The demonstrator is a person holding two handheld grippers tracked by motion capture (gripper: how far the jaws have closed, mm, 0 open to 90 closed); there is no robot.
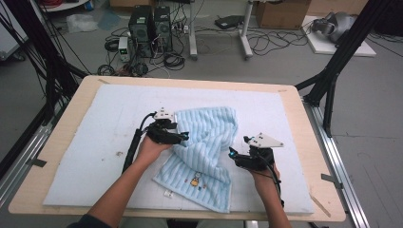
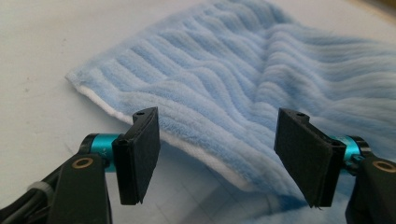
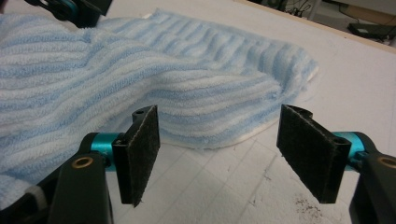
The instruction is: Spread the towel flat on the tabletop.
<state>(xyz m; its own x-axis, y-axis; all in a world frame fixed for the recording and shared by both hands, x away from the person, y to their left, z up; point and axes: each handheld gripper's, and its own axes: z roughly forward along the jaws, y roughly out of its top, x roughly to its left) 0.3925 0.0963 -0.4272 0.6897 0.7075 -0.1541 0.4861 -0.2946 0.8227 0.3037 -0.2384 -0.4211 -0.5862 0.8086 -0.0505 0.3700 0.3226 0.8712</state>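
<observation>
Spread wide just short of the blue striped towel (image 2: 261, 88), gripping nothing: left gripper (image 2: 217, 158) lined up on the white-backed near edge, right gripper (image 3: 219, 154) on the opposite, bulging edge, likely so each can pinch a side. Lying rumpled mid-pad on the white foam mat (image 1: 95, 142), half folded over itself. Bearing a small cartoon patch (image 1: 195, 181) near the front hem and a tiny white tag (image 1: 168, 193), neither carrying legible writing.

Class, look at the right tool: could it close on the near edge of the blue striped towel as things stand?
Probably yes. The right tool is open, and the towel edge lies just beyond its jaws with bare mat between.
</observation>
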